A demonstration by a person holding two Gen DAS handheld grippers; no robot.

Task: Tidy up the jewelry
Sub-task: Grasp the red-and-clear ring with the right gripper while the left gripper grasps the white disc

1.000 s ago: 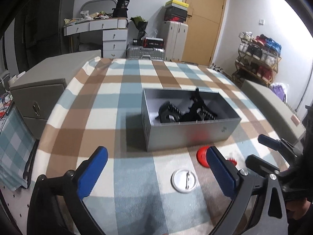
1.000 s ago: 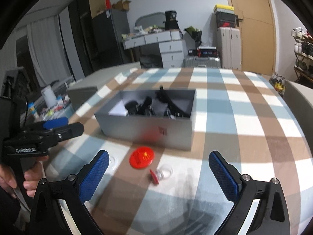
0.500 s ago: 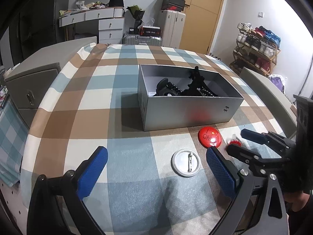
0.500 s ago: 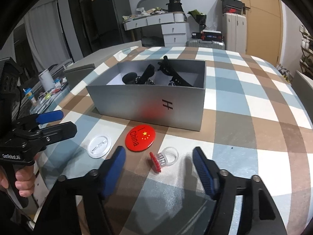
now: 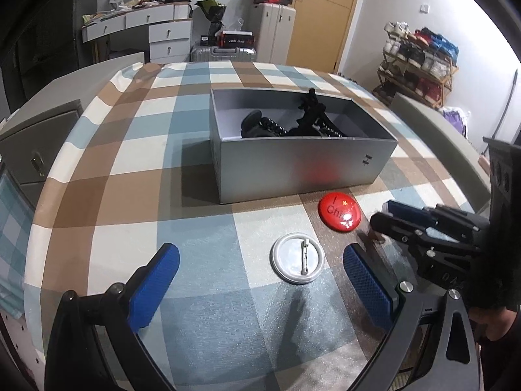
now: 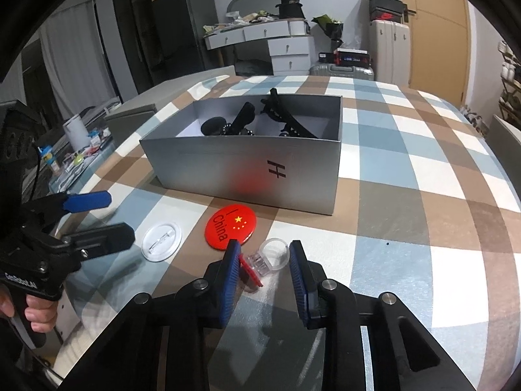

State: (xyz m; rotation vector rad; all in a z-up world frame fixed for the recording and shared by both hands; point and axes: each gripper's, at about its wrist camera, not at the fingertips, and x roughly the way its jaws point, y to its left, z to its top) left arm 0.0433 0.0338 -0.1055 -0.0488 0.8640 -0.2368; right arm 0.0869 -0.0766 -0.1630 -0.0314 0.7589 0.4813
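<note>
A clear plastic ring with a red flat top point(image 6: 265, 262) lies on the checked tablecloth between the fingers of my right gripper point(image 6: 264, 260); the jaws are narrowed around it, with a gap still on the right side. A red "I China" badge point(image 6: 230, 226) point(image 5: 339, 215) lies just in front, and a white pin badge point(image 6: 161, 241) point(image 5: 298, 262) lies face down to its left. The grey box point(image 6: 247, 176) point(image 5: 302, 166) holds black hair clips point(image 6: 280, 120). My left gripper point(image 5: 260, 280) is open and empty, low before the white badge.
The table edge falls away at the left, with a grey cabinet point(image 5: 39, 150) beside it. A grey bench point(image 5: 439, 140) stands along the right side. Desk, suitcases and a shoe rack stand at the back of the room.
My right gripper has moved down and forward over the ring and its jaws have narrowed from wide open. The left gripper has moved closer to the white badge, still open.
</note>
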